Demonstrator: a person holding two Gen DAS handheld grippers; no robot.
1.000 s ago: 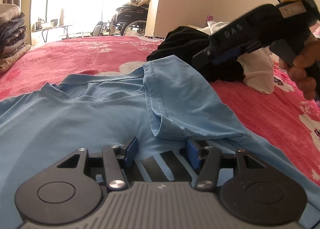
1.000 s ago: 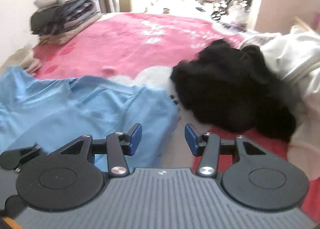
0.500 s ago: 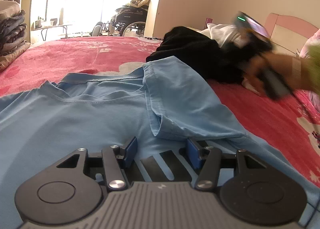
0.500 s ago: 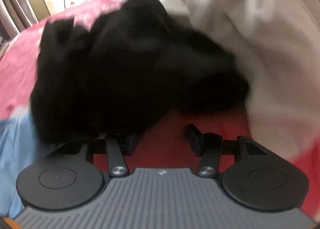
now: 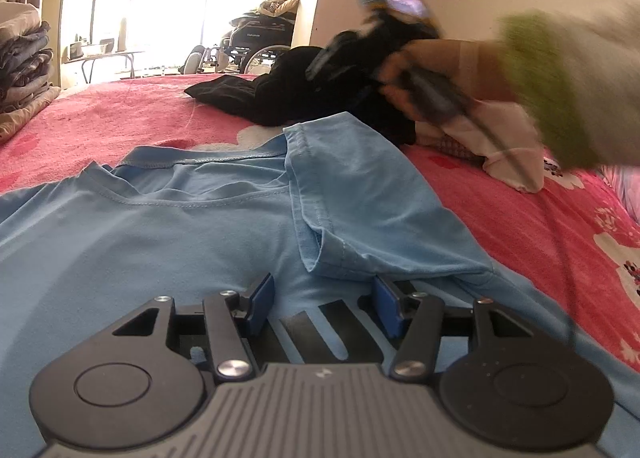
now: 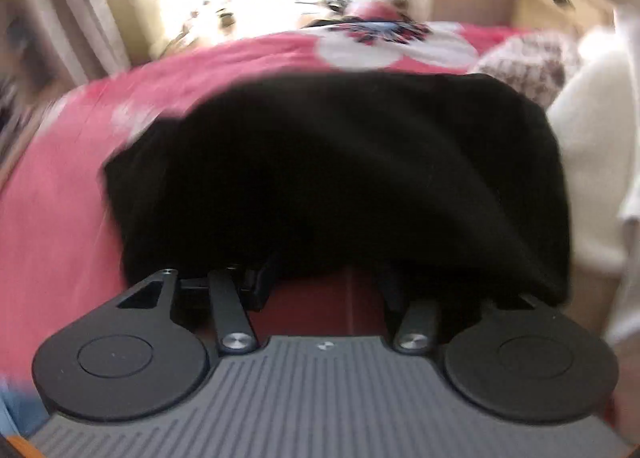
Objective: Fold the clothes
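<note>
Blue t-shirt [image 5: 168, 242] lies flat on the bed [image 5: 540, 226], front side up, collar at the far end from the left camera, so its long axis runs away from that camera toward the window. Its right-hand sleeve [image 5: 372, 210] is folded inward over the chest, cuff edge pointing back toward the neck. Dark striped print shows just ahead of the left gripper [image 5: 323, 308].

Left gripper sits low over the shirt's chest, fingers [image 5: 262, 304] apart, nothing between them; can't tell if they touch the fabric.

Right gripper [image 6: 324, 284] is over at the black garment [image 6: 340, 178], a crumpled heap on the pink floral bedspread, past the blue shirt's folded sleeve. Fingers are spread; the black cloth drapes over their tips and hides them, no clamp visible. Right view is motion-blurred. In the left view a hand [image 5: 432, 74] with a green cuff holds that gripper against the black heap.

White garment [image 5: 508, 146] lies bunched just beside the black one, touching it. Stack of folded clothes [image 5: 24, 66] sits at the far left bed edge.
</note>
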